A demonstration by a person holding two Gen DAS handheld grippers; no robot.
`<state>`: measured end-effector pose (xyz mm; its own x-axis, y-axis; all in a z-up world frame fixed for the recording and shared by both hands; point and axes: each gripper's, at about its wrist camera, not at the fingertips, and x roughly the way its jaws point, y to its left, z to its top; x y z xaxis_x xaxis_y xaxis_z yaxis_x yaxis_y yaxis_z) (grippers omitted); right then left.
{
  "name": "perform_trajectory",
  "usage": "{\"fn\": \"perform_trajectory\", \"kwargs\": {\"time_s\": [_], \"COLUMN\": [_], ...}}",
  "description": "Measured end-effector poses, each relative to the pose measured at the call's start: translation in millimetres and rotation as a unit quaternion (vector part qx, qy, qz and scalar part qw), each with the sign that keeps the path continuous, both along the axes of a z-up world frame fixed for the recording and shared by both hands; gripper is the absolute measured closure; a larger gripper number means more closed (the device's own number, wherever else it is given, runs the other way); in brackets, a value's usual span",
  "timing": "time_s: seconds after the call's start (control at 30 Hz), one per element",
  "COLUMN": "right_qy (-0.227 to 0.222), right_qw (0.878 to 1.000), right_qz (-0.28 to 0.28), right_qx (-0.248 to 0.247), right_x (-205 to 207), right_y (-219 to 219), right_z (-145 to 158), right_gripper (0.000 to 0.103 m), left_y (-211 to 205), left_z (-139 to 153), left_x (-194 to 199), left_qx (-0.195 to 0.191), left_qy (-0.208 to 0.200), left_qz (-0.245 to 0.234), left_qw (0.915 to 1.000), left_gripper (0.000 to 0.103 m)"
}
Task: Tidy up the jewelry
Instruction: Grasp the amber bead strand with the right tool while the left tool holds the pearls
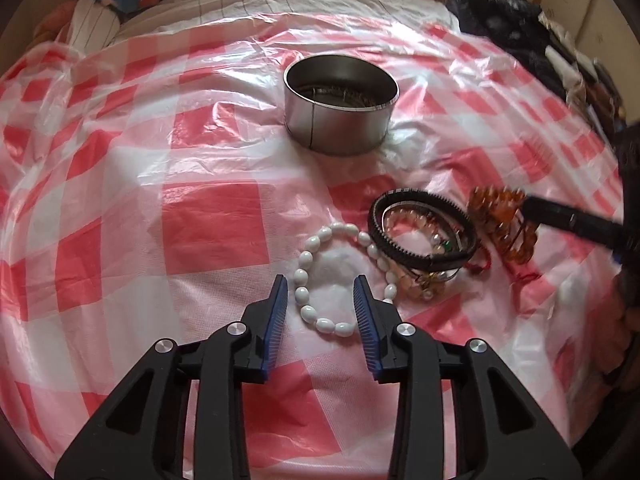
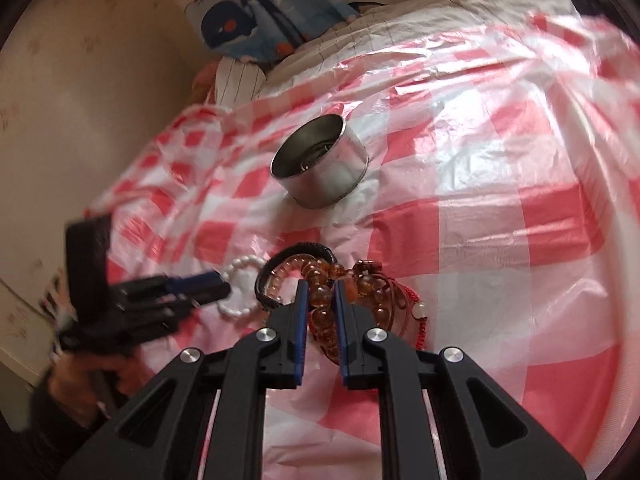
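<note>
A: Checked red-and-white plastic sheet (image 1: 208, 216) covers the bed; a round metal tin (image 1: 340, 104) sits mid-sheet, something dark already inside.

B: And the step?

A: Pick-up, seemingly. Nearer than the tin, the left tool (image 1: 320, 304) stands partly open astride the white bead bracelet (image 1: 320, 280), gripping nothing. The right tool (image 2: 320, 300) has closed narrow on the amber bead bracelet (image 2: 324, 312).

B: Obstacles?

A: A black band (image 1: 424, 228) and tangled beads beside it; lifting may snag them on the way tinward.

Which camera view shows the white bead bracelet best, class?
The left wrist view: the white bead bracelet lies as a nearly whole ring between the left gripper's fingers. The right wrist view shows only part of it, blurred, behind that gripper.
</note>
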<state>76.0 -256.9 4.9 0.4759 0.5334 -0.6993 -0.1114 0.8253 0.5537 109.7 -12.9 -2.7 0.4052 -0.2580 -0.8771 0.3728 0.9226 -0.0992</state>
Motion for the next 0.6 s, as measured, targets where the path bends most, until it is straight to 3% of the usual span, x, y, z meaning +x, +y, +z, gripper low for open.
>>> {"fn": "perform_trajectory", "kwargs": {"time_s": [0.07, 0.1, 0.13, 0.17, 0.27, 0.33, 0.43, 0.6], "right_qy": [0.017, 0.021, 0.024, 0.024, 0.022, 0.009, -0.03, -0.023], "right_qw": [1.0, 1.0, 0.999, 0.999, 0.997, 0.996, 0.993, 0.984], "right_qz": [0.0, 0.005, 0.019, 0.027, 0.035, 0.032, 0.055, 0.1], "right_qx": [-0.013, -0.019, -0.024, -0.035, -0.064, -0.08, -0.096, -0.146], "right_x": [1.8, 1.9, 2.3, 1.6, 1.5, 0.6, -3.6, 0.5], "right_y": [0.7, 3.4, 8.8, 13.2, 20.7, 23.2, 36.8, 66.0], "right_z": [-5.9, -6.8, -7.8, -8.7, -10.1, -7.1, 3.4, -11.0], "right_gripper": [0.089, 0.087, 0.087, 0.086, 0.083, 0.068, 0.055, 0.055], "left_y": [-8.4, -11.5, -12.7, -13.0, -11.9, -11.0, -11.3, -10.2], "left_z": [-3.2, -3.4, -2.5, -1.5, 5.1, 9.6, 10.9, 11.7], "left_x": [-3.1, -4.8, -5.4, -5.8, -8.2, -9.3, -10.1, -10.7], "left_qx": [0.032, 0.039, 0.037, 0.033, 0.019, 0.008, 0.007, 0.004], "left_qy": [-0.01, -0.014, -0.014, -0.013, -0.019, -0.021, -0.021, -0.019], "left_qz": [-0.016, -0.024, -0.028, -0.032, -0.035, -0.037, -0.037, -0.034], "left_qw": [0.9993, 0.9989, 0.9988, 0.9989, 0.999, 0.9991, 0.9991, 0.9992], "left_gripper": [0.071, 0.077, 0.091, 0.095, 0.096, 0.096, 0.096, 0.096]}}
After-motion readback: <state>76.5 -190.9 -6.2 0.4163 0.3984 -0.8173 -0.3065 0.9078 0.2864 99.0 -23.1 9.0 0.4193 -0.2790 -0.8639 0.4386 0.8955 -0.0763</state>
